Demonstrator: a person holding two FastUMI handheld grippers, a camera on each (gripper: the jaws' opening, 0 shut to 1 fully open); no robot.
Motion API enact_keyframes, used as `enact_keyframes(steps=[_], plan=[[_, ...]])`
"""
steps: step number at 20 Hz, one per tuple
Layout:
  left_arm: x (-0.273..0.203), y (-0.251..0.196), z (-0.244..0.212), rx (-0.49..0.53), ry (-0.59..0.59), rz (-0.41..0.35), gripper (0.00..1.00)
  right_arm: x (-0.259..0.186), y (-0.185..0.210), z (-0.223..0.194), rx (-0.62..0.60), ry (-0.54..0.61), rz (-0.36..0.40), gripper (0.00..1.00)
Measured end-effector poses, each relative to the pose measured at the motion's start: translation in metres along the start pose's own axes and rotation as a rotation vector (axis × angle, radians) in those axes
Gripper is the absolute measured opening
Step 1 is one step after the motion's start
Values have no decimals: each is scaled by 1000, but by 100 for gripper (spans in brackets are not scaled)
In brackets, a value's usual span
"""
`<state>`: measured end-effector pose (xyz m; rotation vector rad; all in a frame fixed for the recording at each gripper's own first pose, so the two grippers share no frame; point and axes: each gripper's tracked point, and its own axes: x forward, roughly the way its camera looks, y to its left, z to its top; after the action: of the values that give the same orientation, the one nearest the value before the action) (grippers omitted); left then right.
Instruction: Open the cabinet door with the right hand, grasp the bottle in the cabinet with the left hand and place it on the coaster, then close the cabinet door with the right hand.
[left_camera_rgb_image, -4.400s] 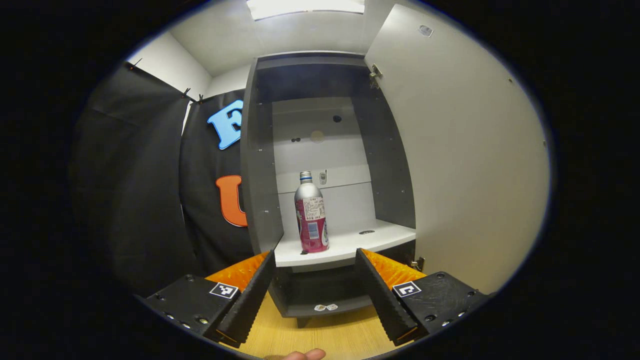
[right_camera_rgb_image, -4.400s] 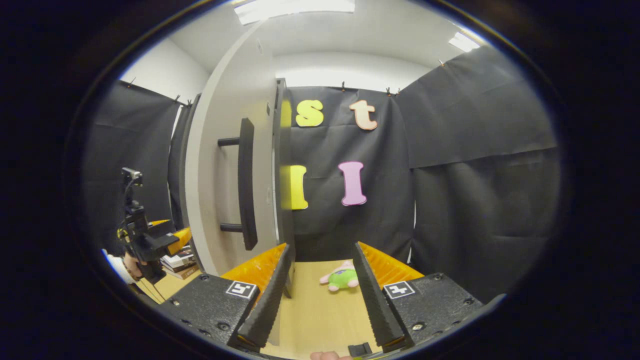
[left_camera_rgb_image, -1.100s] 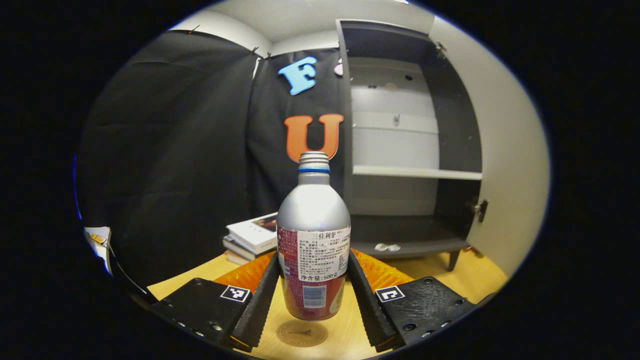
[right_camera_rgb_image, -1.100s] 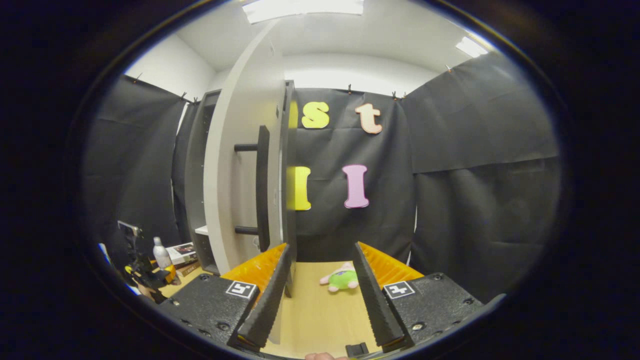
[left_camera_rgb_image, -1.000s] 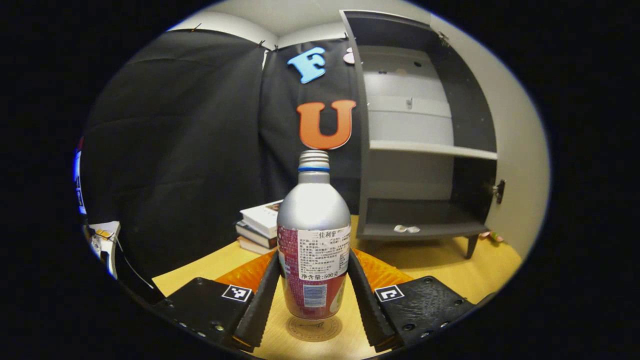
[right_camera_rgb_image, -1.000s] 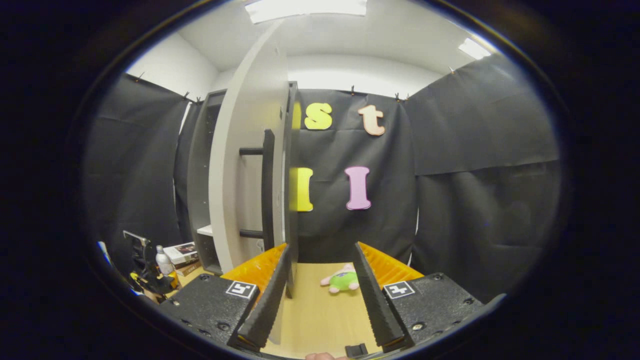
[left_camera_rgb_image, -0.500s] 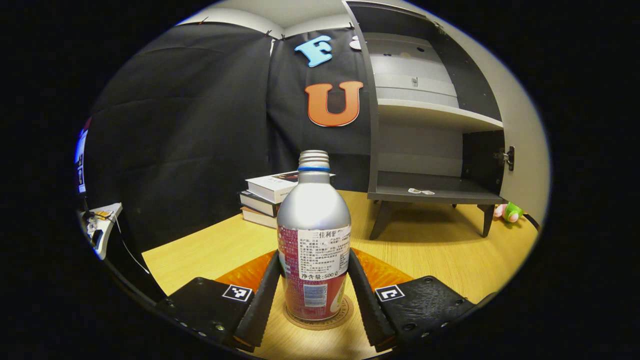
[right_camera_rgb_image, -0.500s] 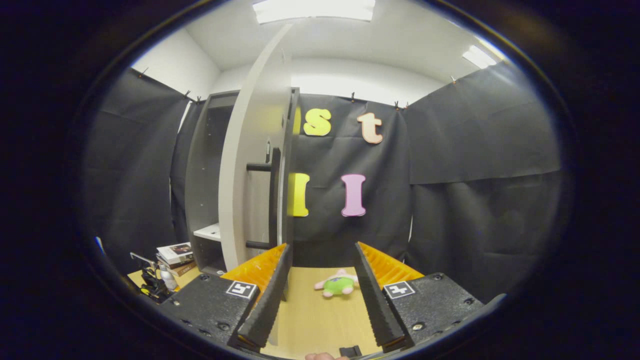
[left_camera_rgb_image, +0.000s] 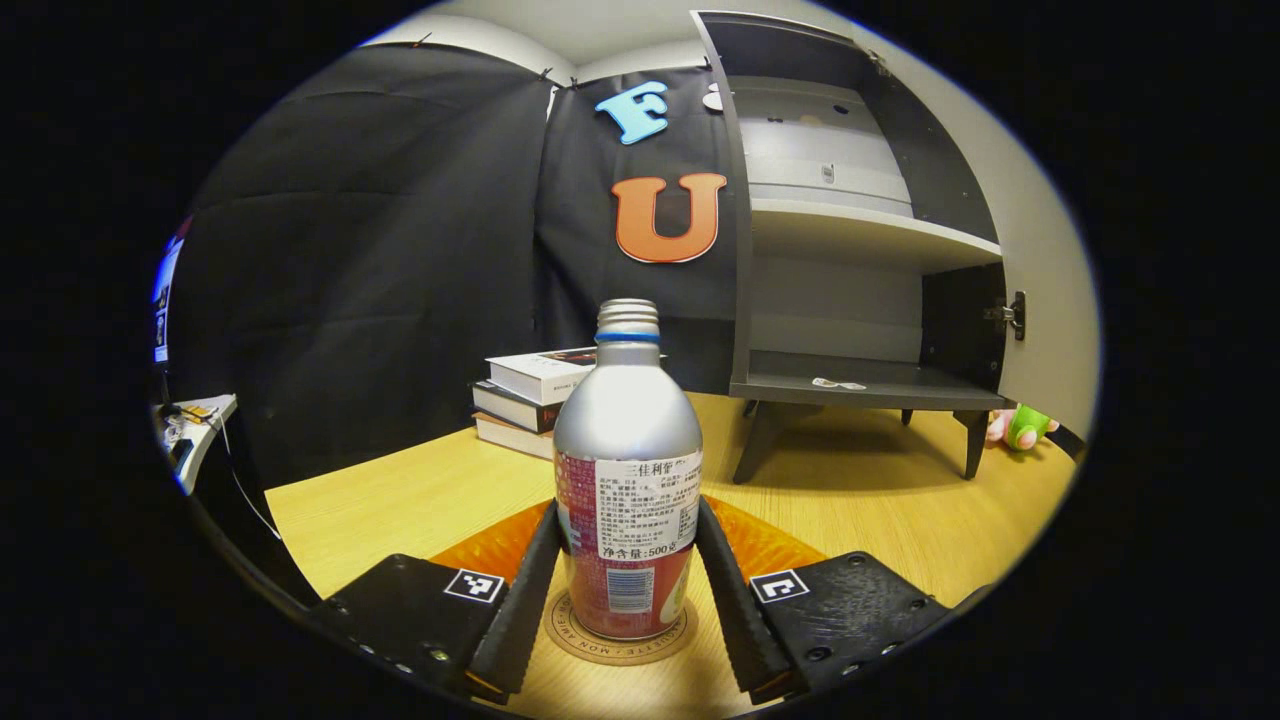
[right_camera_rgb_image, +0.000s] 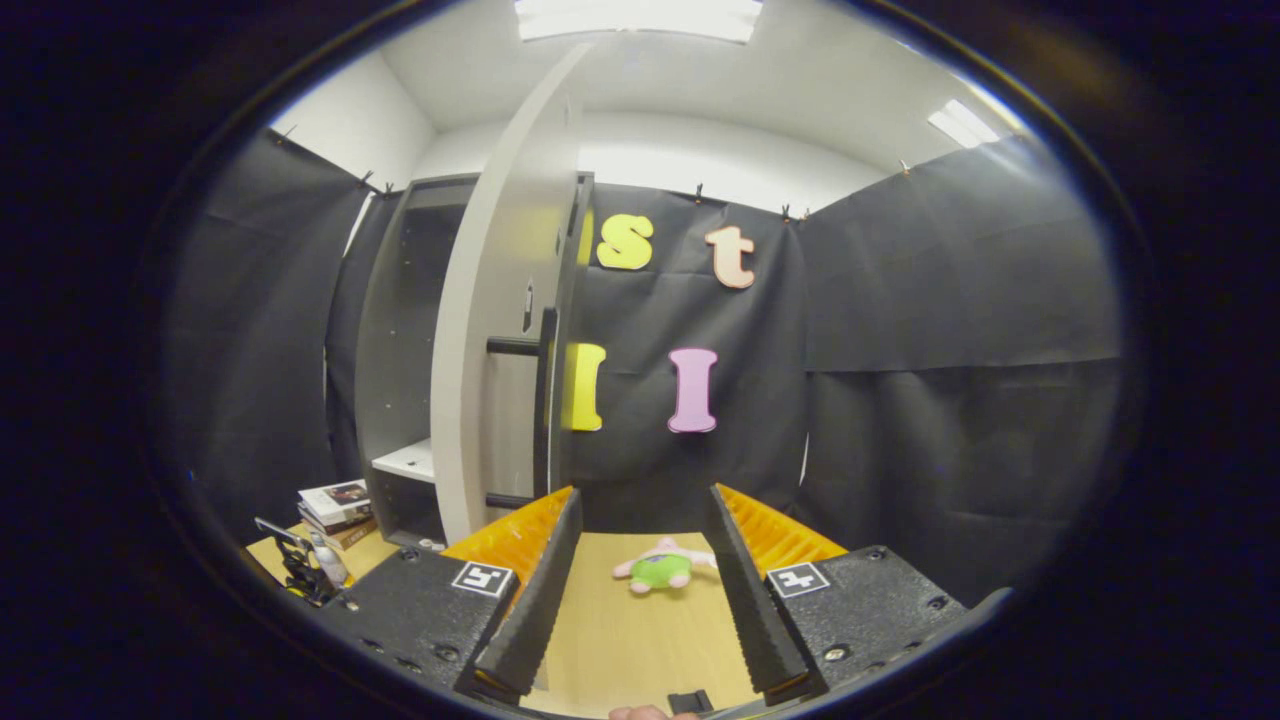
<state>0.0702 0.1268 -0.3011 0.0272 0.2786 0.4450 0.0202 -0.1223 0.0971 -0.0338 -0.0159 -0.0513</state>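
A silver bottle (left_camera_rgb_image: 627, 470) with a red label stands upright on a round brown coaster (left_camera_rgb_image: 572, 636) on the wooden table. My left gripper (left_camera_rgb_image: 625, 590) is shut on the bottle, one finger pressing each side of its lower body. The grey cabinet (left_camera_rgb_image: 850, 230) stands open to the right behind it, its shelves bare. In the right gripper view my right gripper (right_camera_rgb_image: 635, 590) is open and holds nothing. The open cabinet door (right_camera_rgb_image: 495, 350) with its black bar handle (right_camera_rgb_image: 545, 400) stands ahead to the left of its fingers. The left gripper (right_camera_rgb_image: 300, 570) and the bottle (right_camera_rgb_image: 325, 558) appear small at the far left.
A stack of books (left_camera_rgb_image: 535, 385) lies behind the bottle, left of the cabinet. A green and pink plush toy (right_camera_rgb_image: 660, 570) lies on the table beyond my right gripper, and the plush toy (left_camera_rgb_image: 1015, 425) also sits by the cabinet's right legs.
The left gripper has carried the bottle out of the cabinet and lowered it until its base rests on the coaster. The right gripper has stayed open and drifted slightly right of the door.
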Motion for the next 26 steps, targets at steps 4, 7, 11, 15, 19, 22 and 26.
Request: enact_keyframes(steps=[4, 7, 11, 15, 19, 22, 26], plan=[[-6, -3, -3, 14, -18, 14, 75, 2, 3, 1, -15, 3, 0, 78], [-8, -5, -5, 37, -24, 6, 78, 4, 7, 1, -23, 3, 7, 78], [-10, -5, -11, 46, -10, -11, 80, 4, 12, 1, -54, 2, 14, 78], [-11, 3, -10, 41, -5, -17, 87, 2, 15, 0, -74, 4, 19, 78], [-17, 8, 0, 34, -15, -17, 95, 1, 17, -3, -75, 9, 25, 78], [-23, 10, 20, 30, -53, -7, 95, -1, 16, -3, -60, 4, 29, 78], [-35, 7, 68, 34, -126, -19, 95, 1, 14, -8, -32, 7, 37, 78]])
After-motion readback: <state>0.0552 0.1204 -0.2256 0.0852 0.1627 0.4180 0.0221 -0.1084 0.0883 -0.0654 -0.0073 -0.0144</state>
